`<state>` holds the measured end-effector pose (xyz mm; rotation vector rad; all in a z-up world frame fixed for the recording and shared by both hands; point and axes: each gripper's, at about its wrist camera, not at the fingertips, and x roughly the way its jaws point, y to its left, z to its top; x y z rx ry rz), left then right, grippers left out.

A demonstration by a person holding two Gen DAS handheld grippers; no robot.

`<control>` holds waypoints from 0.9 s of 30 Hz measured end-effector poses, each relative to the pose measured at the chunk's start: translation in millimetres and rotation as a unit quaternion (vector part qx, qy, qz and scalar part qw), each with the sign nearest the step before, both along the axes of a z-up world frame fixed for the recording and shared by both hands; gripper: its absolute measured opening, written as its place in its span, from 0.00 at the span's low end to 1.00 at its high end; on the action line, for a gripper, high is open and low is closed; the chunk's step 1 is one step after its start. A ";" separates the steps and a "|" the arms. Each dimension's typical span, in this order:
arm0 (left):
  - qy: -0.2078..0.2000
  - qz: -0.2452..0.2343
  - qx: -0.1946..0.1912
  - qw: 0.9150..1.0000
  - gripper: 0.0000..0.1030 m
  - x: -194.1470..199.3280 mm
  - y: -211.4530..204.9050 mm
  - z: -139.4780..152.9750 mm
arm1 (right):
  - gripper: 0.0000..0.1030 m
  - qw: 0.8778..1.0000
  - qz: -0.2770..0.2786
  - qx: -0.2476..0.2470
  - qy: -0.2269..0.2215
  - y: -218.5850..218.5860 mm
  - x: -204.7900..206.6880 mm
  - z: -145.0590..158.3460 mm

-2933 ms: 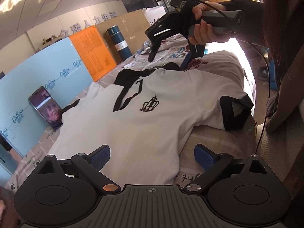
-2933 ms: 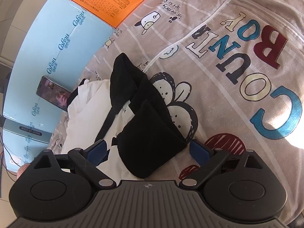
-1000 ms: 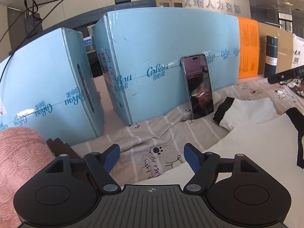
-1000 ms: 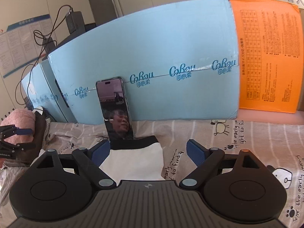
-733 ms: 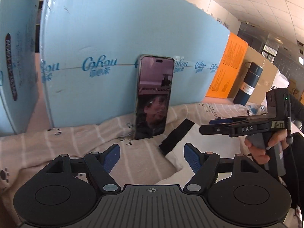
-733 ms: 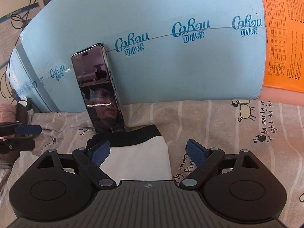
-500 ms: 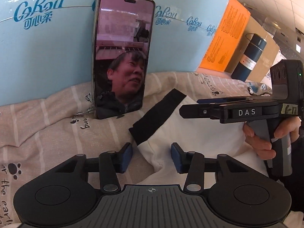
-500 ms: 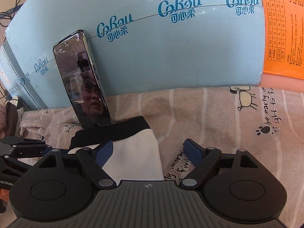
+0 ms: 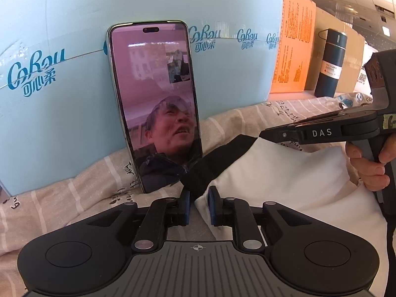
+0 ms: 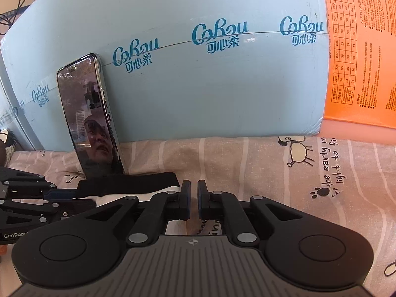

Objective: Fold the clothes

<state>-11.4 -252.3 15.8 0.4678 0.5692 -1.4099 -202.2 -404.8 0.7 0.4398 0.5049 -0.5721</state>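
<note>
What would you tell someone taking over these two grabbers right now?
Left gripper: jaws have just eased open a little, with the sleeve corner pinched between them.
Right gripper: jaws have just been closing, seemingly on the sleeve's cuff end.
The sleeve lies on the sheet, just in front of the phone.
Done: both grips on the sleeve.
Left: fold it inward, then fold the rest.

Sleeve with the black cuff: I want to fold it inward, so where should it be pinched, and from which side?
Probably the black cuff, at its two corners, from the near side, fingers pointing toward the phone: the sleeve lies flat, cuff outermost.
</note>
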 end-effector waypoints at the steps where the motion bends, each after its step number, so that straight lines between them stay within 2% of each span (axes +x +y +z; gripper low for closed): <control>1: -0.003 0.010 -0.006 1.000 0.39 3.4 4.2 5.5 | 0.18 1.000 -0.002 0.008 -0.010 -1.2 -3.6 0.8; 2: -0.011 0.019 -0.018 1.000 0.49 8.2 11.8 13.4 | 0.31 1.000 -0.006 0.015 -0.021 -2.1 -7.6 2.0; 3: -0.022 0.028 -0.029 0.999 0.52 13.1 20.7 22.1 | 0.38 0.999 -0.008 0.022 -0.032 -3.0 -11.6 3.1; 6: -0.055 0.070 -0.051 0.995 0.54 30.1 59.8 47.9 | 0.47 0.997 -0.007 0.046 -0.066 -5.9 -23.6 5.8; 8: -0.074 0.096 -0.057 0.991 0.55 39.4 90.3 60.4 | 0.49 0.996 -0.007 0.051 -0.078 -6.1 -28.0 7.5; 12: -0.097 0.150 -0.043 0.983 0.55 49.5 148.7 66.9 | 0.56 0.995 -0.009 0.049 -0.087 -5.7 -31.9 10.0; 16: -0.087 0.156 -0.007 0.984 0.55 47.0 176.2 47.8 | 0.58 0.995 -0.003 0.050 -0.081 -1.4 -31.2 9.2; 18: -0.090 0.142 0.024 0.985 0.56 43.3 175.9 31.3 | 0.60 0.996 0.000 0.049 -0.077 1.6 -29.6 8.1; 20: -0.101 0.149 0.054 0.982 0.55 42.9 172.3 17.5 | 0.61 0.996 0.001 0.049 -0.072 2.0 -27.9 6.0; 23: -0.085 0.159 0.067 0.981 0.55 51.2 173.5 5.5 | 0.62 0.997 -0.001 0.053 -0.064 1.1 -26.7 2.2; 27: -0.081 0.165 0.064 0.981 0.56 50.3 175.4 3.8 | 0.62 0.997 -0.002 0.058 -0.058 -0.4 -26.6 -2.0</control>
